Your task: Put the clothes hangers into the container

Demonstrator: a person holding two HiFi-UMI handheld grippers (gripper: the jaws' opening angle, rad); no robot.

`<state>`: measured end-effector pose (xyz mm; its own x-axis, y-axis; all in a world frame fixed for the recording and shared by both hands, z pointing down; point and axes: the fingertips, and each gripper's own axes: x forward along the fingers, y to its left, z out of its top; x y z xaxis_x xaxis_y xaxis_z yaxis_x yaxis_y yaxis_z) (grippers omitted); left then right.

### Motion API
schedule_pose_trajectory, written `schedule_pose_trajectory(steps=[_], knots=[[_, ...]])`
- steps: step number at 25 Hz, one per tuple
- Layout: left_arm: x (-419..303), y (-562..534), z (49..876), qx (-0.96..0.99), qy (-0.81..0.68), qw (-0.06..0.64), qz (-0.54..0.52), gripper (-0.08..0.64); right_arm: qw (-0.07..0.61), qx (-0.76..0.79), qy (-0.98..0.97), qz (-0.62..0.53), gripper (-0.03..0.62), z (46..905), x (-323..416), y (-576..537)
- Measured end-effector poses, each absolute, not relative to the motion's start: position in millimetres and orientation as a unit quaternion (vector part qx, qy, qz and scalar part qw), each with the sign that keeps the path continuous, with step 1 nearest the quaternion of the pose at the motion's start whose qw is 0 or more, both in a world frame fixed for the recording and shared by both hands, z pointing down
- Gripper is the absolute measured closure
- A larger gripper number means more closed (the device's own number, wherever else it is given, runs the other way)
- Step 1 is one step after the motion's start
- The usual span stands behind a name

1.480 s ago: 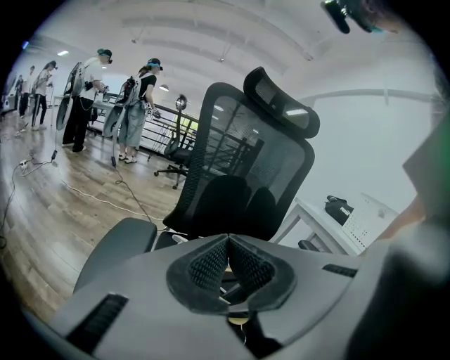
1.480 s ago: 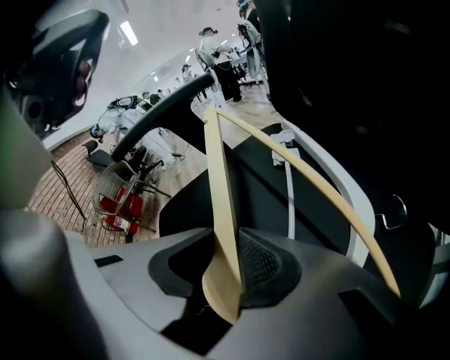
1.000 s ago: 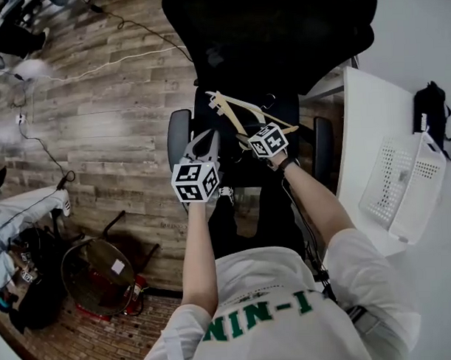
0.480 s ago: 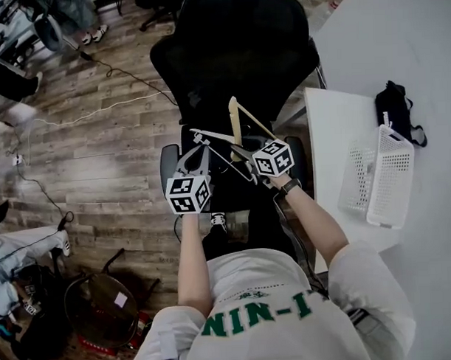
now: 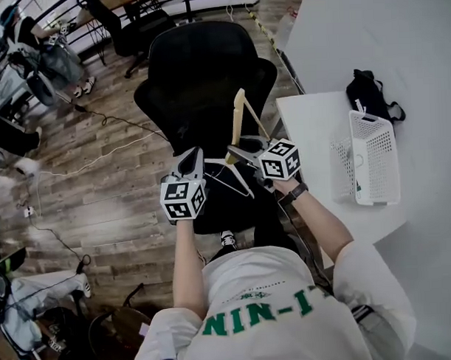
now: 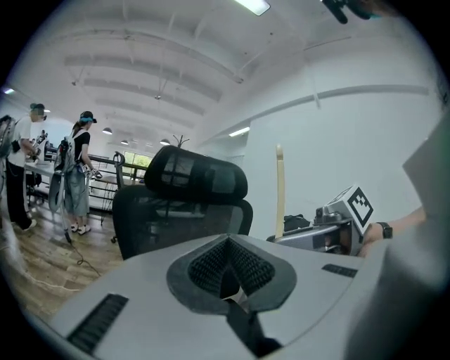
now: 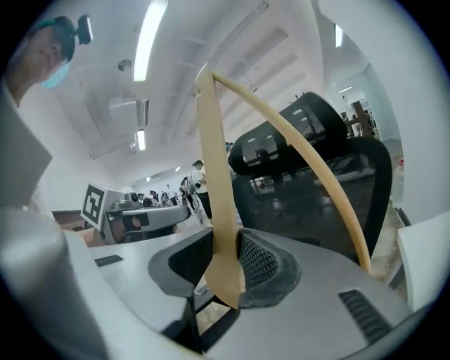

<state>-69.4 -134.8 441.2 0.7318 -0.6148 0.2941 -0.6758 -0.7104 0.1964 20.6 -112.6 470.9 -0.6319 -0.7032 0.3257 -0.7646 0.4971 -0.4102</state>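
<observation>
- The right claw point(image 5: 235, 151) is clamped on a wooden hanger point(image 5: 239, 120). In the right gripper view you can see the flat wooden arm pinched between the ribbed pads point(image 7: 261, 264), with its lower end poking out just below them.
- From that grip the hanger stands pretty much upright. One arm goes straight up to a corner, and the other curves back down towards the claw's right side.
- The left claw point(image 5: 194, 156) is just beside it, roughly level with it, jaws together. In its own view point(image 6: 228, 271) I don't see anything obvious between the pads.
- There's a thin pale wire point(image 5: 239, 181) running between and below the two claws. I can't tell what it belongs to or whether the left one has hold of it.
- Both claws are held up over the seat of a black office chair point(image 5: 207, 73), so the hanger is off the table point(image 5: 305, 128).
- The white perforated basket point(image 5: 373, 163) sits near the table's right edge, well apart from the hanger. A black bag point(image 5: 366, 89) is at the far corner just behind it.
- Some people are standing around in the background point(image 6: 74, 169).
</observation>
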Motion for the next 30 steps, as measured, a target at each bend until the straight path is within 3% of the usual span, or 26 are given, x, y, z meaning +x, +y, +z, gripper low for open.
schedule_pose_trajectory(steps=[16,30], knots=[[45,-152,278,0.962,-0.263,0.039,0.064,0.546,0.028,0.521,-0.842,0.136,0.465,270,148,-95],[197,-100,213,0.992,-0.124,0.017,0.019,0.546,0.012,0.616,-0.781,0.100,0.465,177,268,-40]])
